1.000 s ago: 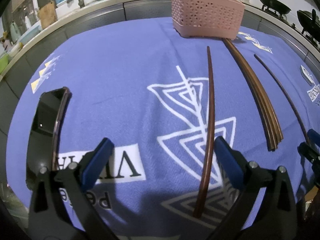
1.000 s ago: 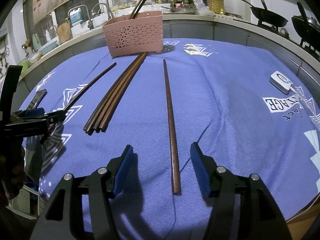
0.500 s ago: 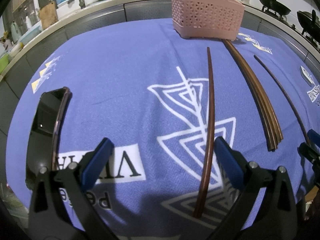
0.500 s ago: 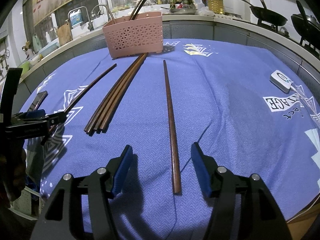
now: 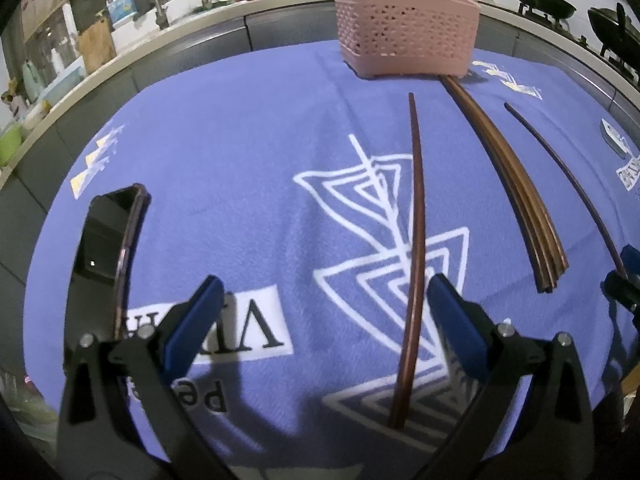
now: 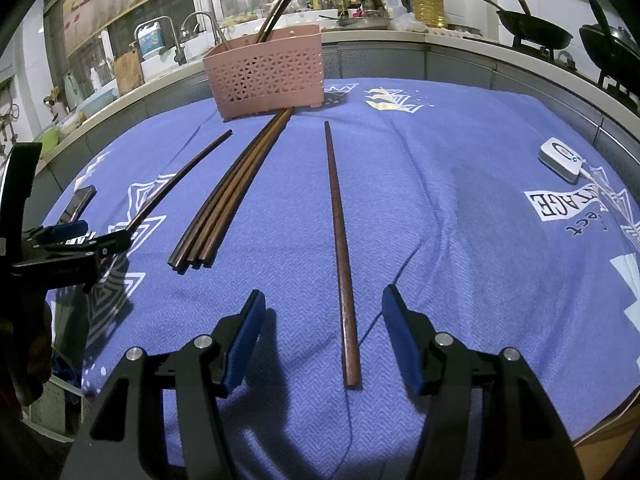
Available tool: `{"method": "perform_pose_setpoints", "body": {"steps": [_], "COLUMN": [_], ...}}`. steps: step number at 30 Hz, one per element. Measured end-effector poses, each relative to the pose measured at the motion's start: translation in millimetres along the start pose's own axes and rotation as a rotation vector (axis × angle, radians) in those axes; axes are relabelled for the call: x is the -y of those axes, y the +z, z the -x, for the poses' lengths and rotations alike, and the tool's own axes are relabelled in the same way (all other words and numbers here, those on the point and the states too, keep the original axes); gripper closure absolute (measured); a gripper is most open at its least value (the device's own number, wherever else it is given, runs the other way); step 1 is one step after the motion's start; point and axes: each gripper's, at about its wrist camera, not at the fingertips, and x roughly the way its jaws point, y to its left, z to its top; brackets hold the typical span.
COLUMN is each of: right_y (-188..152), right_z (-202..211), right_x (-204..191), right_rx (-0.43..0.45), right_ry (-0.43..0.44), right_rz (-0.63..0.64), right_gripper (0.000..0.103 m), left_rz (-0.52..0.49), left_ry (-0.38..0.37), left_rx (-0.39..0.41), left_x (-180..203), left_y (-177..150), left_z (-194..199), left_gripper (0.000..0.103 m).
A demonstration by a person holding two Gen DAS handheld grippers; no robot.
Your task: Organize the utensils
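Observation:
Long brown chopsticks lie on the blue cloth [image 5: 248,184]. One single chopstick [image 5: 414,248] runs between the open jaws of my left gripper [image 5: 320,308], close to its right finger. A bundle of several chopsticks [image 5: 516,196] lies to its right, also in the right wrist view [image 6: 228,196]. Another single chopstick [image 6: 340,248] lies between the open jaws of my right gripper [image 6: 322,320]. A pink basket [image 6: 266,70] with utensils in it stands at the far edge; it also shows in the left wrist view [image 5: 406,32].
A black phone [image 5: 106,240] lies on the cloth at the left. A small white device [image 6: 562,158] with a cable sits at the right. Counters with a sink, bottles and woks surround the table.

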Motion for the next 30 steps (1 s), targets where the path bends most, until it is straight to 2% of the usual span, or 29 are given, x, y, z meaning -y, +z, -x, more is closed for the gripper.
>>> {"method": "perform_pose_setpoints", "body": {"steps": [4,7,10,12,14,15,16,18,21,24,27,29,30], "right_y": [-0.1,0.1,0.1,0.5,0.1,-0.1,0.1,0.0,1.8,13.6,39.2,61.8,71.5], "right_z": [0.6,1.0,0.7,0.0,0.3,0.5,1.0,2.5,3.3,-3.7,-16.3,-28.3,-34.6], "right_x": [2.4,4.0,4.4,5.0,5.3,5.8,9.0,18.9,26.9,34.7,37.3,33.9,31.8], "right_rx": [0.003,0.004,0.005,0.004,0.002,-0.001,-0.004,-0.013,-0.029,-0.055,-0.082,-0.095,-0.103], "right_ry": [-0.009,-0.012,-0.012,-0.01,-0.025,-0.035,-0.041,-0.006,0.036,0.076,0.107,0.125,0.134], "right_rz": [-0.011,-0.018,-0.02,-0.018,0.0,0.013,0.012,-0.022,-0.048,-0.077,-0.076,-0.041,-0.026], "right_gripper": [0.042,0.042,0.042,0.042,0.059,0.078,0.086,0.089,0.089,0.087,0.085,0.077,0.066], "left_rz": [-0.041,-0.092,-0.125,-0.139,-0.145,-0.148,-0.149,-0.126,-0.096,-0.083,-0.111,-0.144,-0.16], "left_ry": [-0.012,-0.016,-0.038,-0.069,-0.112,-0.112,-0.121,-0.173,-0.208,-0.242,-0.247,-0.257,-0.263], "left_rx": [0.015,0.029,0.028,0.019,-0.002,-0.009,-0.015,-0.047,-0.085,-0.114,-0.106,-0.11,-0.109], "left_x": [9.5,19.8,28.5,33.1,37.4,39.1,40.2,36.9,32.0,29.0,34.2,42.2,47.5], "left_y": [-1.4,-2.8,-3.6,-3.6,-3.9,-4.3,-4.6,-3.6,-0.3,18.1,40.0,59.3,70.7], "left_z": [6.7,10.9,13.7,14.6,15.1,15.6,15.8,15.6,13.1,4.5,-4.9,-15.6,-22.5], "left_gripper": [0.024,0.041,0.06,0.081,0.096,0.097,0.097,0.097,0.096,0.096,0.096,0.094,0.088]}}
